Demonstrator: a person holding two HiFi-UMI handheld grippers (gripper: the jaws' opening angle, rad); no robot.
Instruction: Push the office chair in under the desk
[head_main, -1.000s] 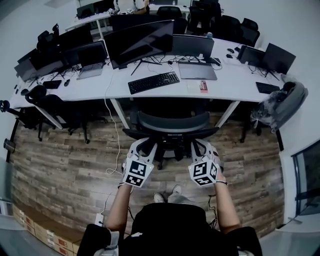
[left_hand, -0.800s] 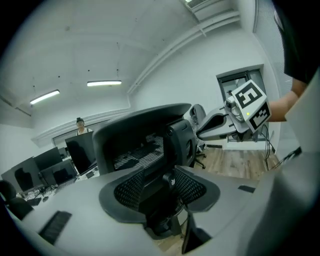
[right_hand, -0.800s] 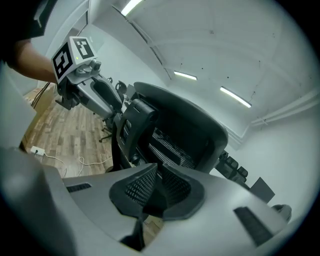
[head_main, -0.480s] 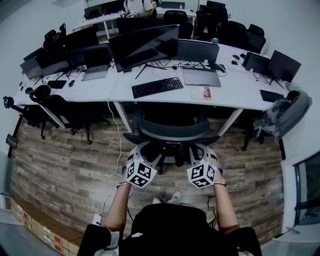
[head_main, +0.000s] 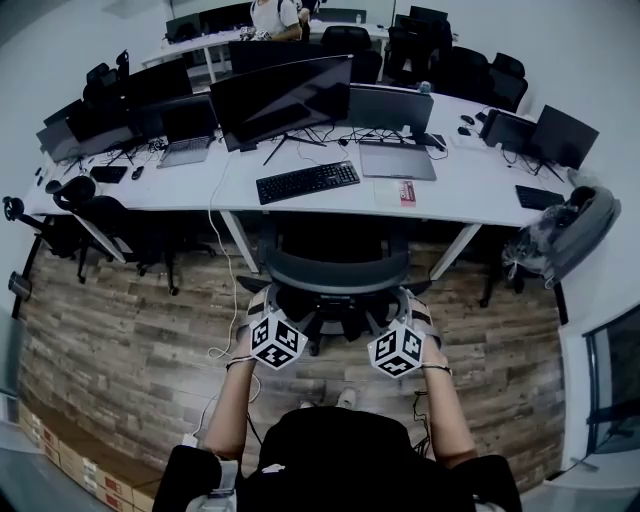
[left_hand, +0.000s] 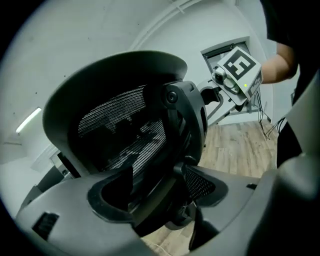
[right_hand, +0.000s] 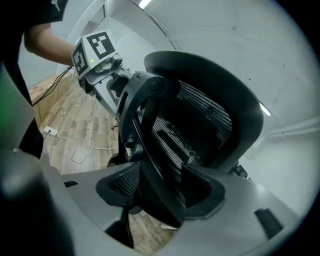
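A black mesh-backed office chair (head_main: 335, 270) stands with its seat under the white desk (head_main: 455, 190), its backrest toward me. My left gripper (head_main: 268, 300) is at the backrest's left side and my right gripper (head_main: 407, 302) at its right side. In the left gripper view the jaws (left_hand: 155, 192) stand apart with the chair's back frame (left_hand: 185, 120) between them, untouched by the pads. The right gripper (right_hand: 152, 187) stands the same way around the back frame (right_hand: 137, 125). The jaws of both have just been opening.
On the desk are a large monitor (head_main: 280, 100), a keyboard (head_main: 307, 182) and laptops. Other chairs (head_main: 95, 215) stand at the left, and a grey bag (head_main: 565, 230) at the right. A white cable (head_main: 222, 300) trails over the wooden floor beside the chair.
Both grippers were closed on the sides of the chair's back; their jaws now stand apart. Both hands have sunk a little and drawn slightly toward me. The chair stays under the desk.
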